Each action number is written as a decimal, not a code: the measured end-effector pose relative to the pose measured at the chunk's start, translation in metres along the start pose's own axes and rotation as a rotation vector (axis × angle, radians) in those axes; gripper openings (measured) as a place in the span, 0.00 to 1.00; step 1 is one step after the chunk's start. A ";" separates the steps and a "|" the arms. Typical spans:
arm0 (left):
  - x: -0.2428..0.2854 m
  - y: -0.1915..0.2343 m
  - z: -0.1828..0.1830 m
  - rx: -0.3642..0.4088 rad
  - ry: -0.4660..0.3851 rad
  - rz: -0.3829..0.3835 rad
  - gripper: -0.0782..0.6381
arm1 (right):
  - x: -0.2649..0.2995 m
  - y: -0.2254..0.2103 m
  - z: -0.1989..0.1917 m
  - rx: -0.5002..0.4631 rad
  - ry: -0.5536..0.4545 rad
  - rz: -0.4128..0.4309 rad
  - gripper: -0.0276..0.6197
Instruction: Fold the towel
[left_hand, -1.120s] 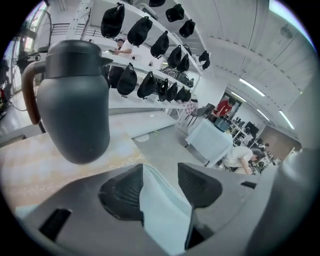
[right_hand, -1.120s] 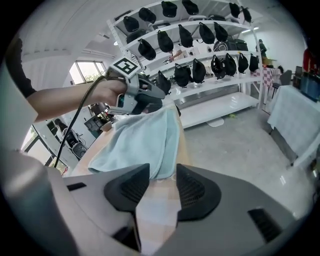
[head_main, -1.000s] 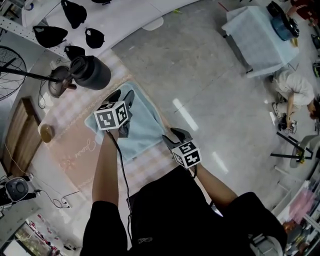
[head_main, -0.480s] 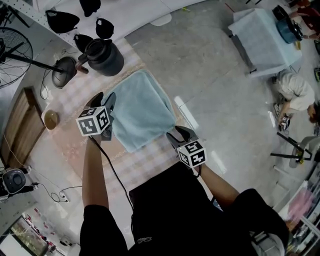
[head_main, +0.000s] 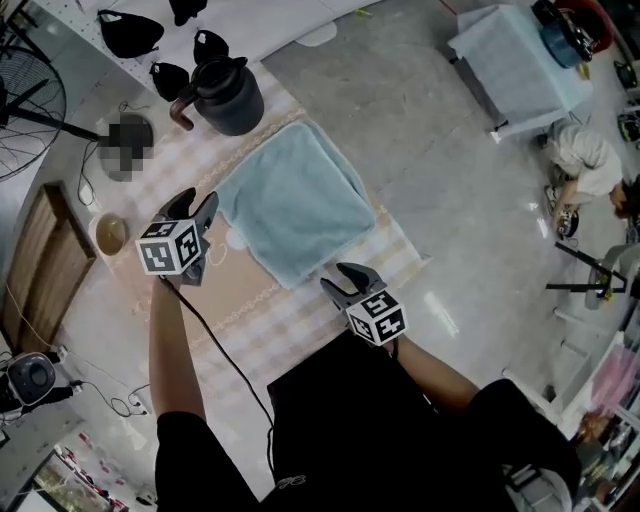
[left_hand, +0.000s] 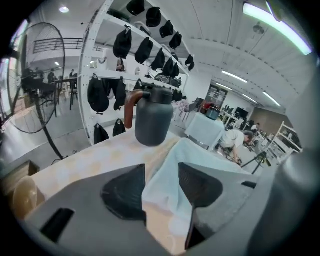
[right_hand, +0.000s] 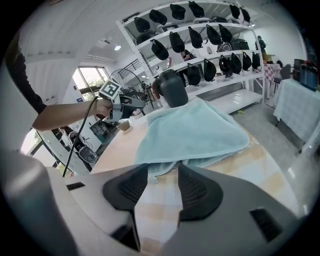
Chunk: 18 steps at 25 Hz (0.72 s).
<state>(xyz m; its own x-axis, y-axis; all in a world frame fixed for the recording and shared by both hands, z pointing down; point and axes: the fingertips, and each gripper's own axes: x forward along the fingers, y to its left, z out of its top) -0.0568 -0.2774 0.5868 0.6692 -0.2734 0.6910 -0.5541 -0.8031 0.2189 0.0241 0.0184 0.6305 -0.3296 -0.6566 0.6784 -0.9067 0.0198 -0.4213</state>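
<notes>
No word, number or brand can be read anywhere. The only signs are black-and-white square markers on the cube (head_main: 168, 248) of the left gripper (head_main: 197, 203) and on the cube (head_main: 377, 318) of the right gripper (head_main: 342, 280); they bear no letters.

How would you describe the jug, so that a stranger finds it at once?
Start at the pink checked tablecloth. Beside the far corner of the light blue towel stands the jug. It is the only tall dark grey vessel there, with a brown handle.
</notes>
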 end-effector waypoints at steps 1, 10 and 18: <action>0.000 0.002 -0.006 0.038 0.021 -0.027 0.41 | 0.005 0.009 -0.002 0.002 -0.003 0.003 0.31; 0.016 0.026 -0.055 0.503 0.219 -0.181 0.41 | 0.050 0.065 -0.014 0.047 -0.056 -0.040 0.31; 0.035 0.022 -0.072 0.783 0.249 -0.331 0.40 | 0.075 0.076 -0.022 0.091 -0.065 -0.135 0.35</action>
<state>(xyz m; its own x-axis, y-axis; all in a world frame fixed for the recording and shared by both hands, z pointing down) -0.0814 -0.2664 0.6652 0.5577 0.0873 0.8254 0.2078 -0.9775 -0.0370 -0.0750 -0.0123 0.6628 -0.1862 -0.6961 0.6934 -0.9129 -0.1384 -0.3841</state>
